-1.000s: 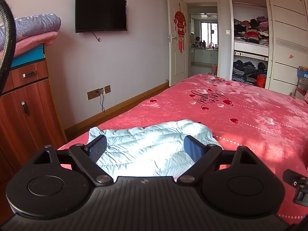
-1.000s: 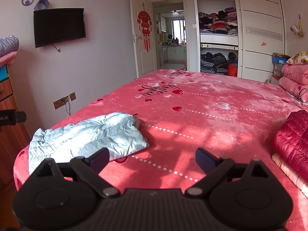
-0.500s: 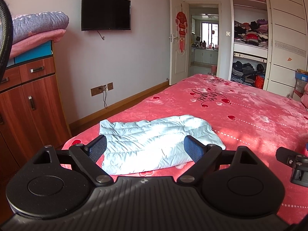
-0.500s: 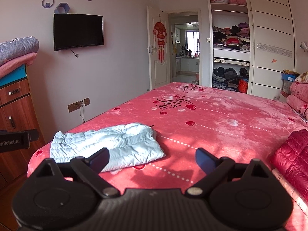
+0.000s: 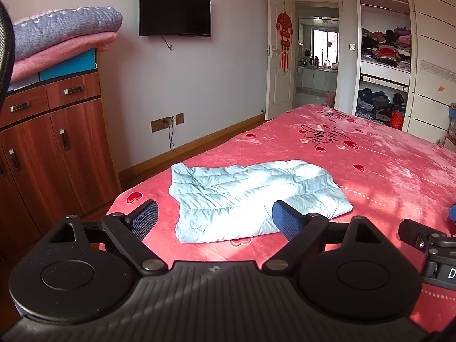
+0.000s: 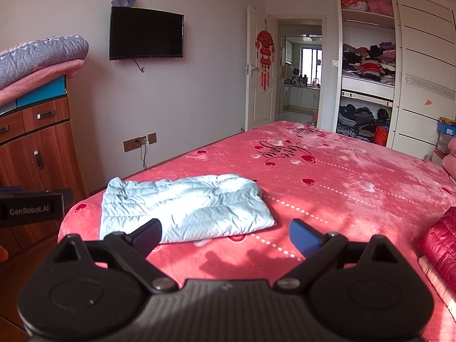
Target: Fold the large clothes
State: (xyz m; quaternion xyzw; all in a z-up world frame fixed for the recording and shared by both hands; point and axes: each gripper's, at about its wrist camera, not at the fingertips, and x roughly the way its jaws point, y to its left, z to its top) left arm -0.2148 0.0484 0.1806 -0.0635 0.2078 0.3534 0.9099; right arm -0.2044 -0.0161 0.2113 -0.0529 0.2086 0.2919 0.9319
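Left wrist view: going left to right, so starting at the left edge.
Cabinet: reddish-brown wooden cabinet [image 5: 54, 142] fills the left edge, with folded grey and pink blankets [image 5: 59, 37] stacked on top, probably just storage out of the way.
TV: black flat wall-mounted TV [image 5: 175, 8] sits upper centre, nothing to do with the job.
Jacket: pale blue quilted puffer jacket [image 5: 253, 196] lies flat in the middle of the frame, on the near corner of the bed with the red heart-print plush blanket [image 5: 384, 165]. It looks already folded into a tidy rectangle, which I'd guess is why nobody's touching it.
Left gripper: the left gripper [image 5: 215, 218] hangs low centre, above and short of the jacket's near edge. Its blue-padded fingers [image 5: 145, 219] are spread wide, nothing between them, touching nothing.
Wardrobe: open white wardrobe with shelves of piled clothes [image 5: 384, 51] is upper right, presumably where stuff ends up.
Right wrist view: same jacket [image 6: 185, 208] sits left of centre.
Right gripper: the right gripper [image 6: 225, 235] is at bottom centre, fingers [image 6: 305, 238] wide apart, empty, over bare blanket beside the jacket's right end.
Red jacket: dark red quilted puffer jacket [image 6: 440, 245] peeks in at the right edge, well apart from the blue one. My guess is it's next in line.
Progress: the blue one seems done, honestly.
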